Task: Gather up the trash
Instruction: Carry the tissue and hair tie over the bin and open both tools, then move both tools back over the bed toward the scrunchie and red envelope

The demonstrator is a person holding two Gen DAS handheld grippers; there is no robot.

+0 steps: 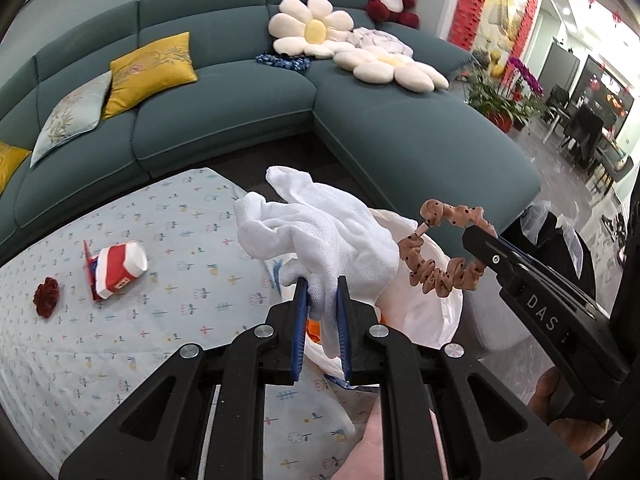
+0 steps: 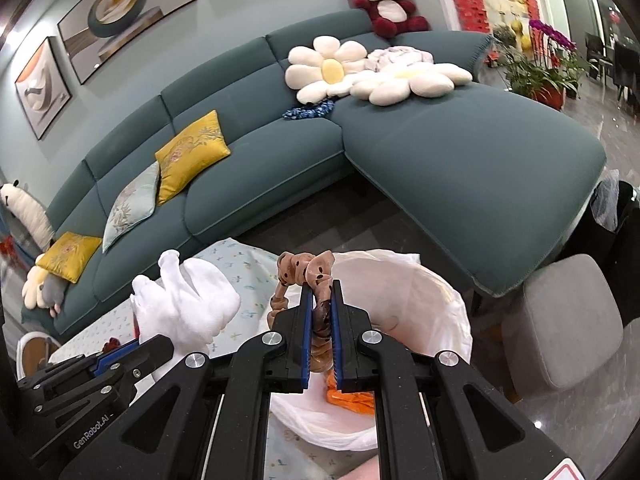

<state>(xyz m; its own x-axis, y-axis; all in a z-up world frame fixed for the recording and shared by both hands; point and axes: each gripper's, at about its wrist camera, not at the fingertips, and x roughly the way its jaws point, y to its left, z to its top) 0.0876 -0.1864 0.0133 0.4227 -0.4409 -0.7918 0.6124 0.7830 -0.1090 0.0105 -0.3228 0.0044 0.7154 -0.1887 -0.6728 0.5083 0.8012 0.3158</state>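
White knit cotton glove (image 1: 320, 232) is clamped in left gripper (image 1: 323, 308), tan dotted fabric scrunchie (image 2: 316, 280) pinched in right gripper (image 2: 321, 312). Both hang over white plastic-lined trash bin (image 2: 432, 292), likely staged for drop. Crushed red-white paper cup (image 1: 118, 270) sits uncollected on floral tablecloth (image 1: 120, 340).

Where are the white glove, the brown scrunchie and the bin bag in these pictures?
white glove (image 1: 332, 236): left wrist view, on its palm.
brown scrunchie (image 2: 320, 272): right wrist view, on the folds above the blue pads.
bin bag (image 2: 424, 292): right wrist view, on its inner white wall.
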